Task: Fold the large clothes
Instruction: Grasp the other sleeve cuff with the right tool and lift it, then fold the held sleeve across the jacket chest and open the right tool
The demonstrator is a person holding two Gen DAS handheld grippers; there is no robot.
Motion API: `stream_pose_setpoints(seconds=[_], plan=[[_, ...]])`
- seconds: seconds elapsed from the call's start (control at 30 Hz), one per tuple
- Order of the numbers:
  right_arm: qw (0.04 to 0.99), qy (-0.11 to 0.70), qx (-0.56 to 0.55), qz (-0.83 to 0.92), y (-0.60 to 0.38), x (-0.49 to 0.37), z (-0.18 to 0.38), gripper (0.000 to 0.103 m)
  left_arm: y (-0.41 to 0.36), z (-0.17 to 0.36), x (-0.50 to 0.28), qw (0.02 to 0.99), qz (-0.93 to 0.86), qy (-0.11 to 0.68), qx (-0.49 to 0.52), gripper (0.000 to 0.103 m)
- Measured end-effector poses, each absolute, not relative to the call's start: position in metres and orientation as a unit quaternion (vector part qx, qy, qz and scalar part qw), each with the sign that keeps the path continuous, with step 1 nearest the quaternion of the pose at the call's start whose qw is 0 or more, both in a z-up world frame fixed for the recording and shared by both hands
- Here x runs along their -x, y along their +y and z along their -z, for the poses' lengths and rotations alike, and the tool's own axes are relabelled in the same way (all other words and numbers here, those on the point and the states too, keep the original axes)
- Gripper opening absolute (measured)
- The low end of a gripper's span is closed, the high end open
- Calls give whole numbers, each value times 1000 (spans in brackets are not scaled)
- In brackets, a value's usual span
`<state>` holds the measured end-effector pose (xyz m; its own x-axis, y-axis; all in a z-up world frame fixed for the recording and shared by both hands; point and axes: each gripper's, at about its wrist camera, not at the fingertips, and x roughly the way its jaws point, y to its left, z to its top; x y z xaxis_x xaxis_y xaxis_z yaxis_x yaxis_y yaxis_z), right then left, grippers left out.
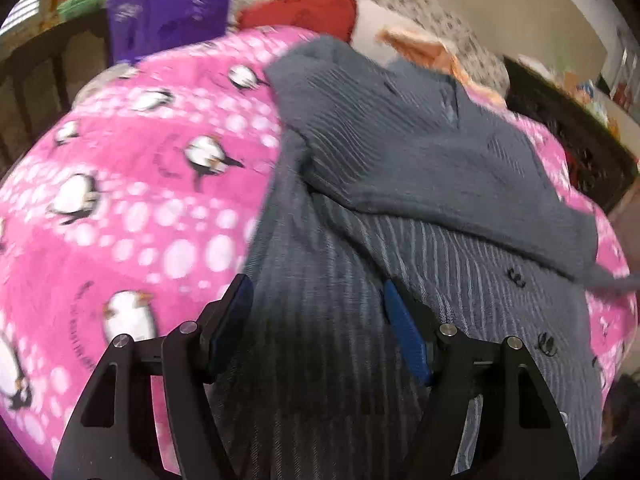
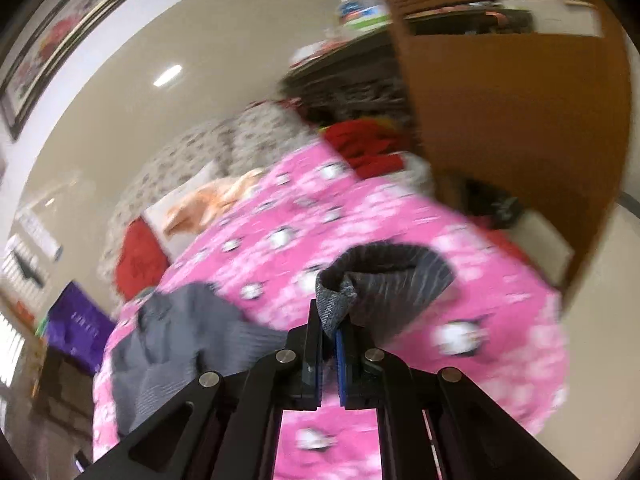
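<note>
The grey cardigan [image 1: 400, 208] lies on the pink blanket [image 1: 132, 200]; the right gripper [image 2: 330, 332] pinches its lifted cuff, while the left gripper [image 1: 316, 320], fingers spread, straddles the body below

A bed carries everything, covered by a pink blanket [image 1: 132, 184] printed with penguins and white dots; a grey ribbed garment [image 1: 400, 208] lies spread on the blanket, one part folded over another, small dark buttons along its front; at the head end rest a red cushion [image 1: 304, 10], a peach cloth [image 2: 212, 204] and a grey-patterned pillow [image 2: 240, 136].
</note>
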<state>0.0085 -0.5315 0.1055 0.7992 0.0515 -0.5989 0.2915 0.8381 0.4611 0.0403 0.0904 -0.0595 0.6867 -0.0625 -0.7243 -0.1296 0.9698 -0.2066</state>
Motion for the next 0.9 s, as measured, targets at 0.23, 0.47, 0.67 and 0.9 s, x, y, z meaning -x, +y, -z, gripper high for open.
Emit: stream_pose_setpoints(seconds=[0.23, 0.47, 0.67, 0.9], plan=[[925, 310, -204, -80, -365, -101, -135, 5, 131, 47, -1, 914, -126, 343, 178, 68], [902, 324, -122, -260, -144, -155, -102, 4, 163, 66, 4, 879, -151, 371, 257, 68], [826, 410, -71, -379, -40, -135, -4, 6, 160, 69, 3, 878, -148, 376, 258, 70], [812, 453, -65, -363, -61, -113, 21, 59, 158, 69, -2, 878, -145, 382, 249, 77]])
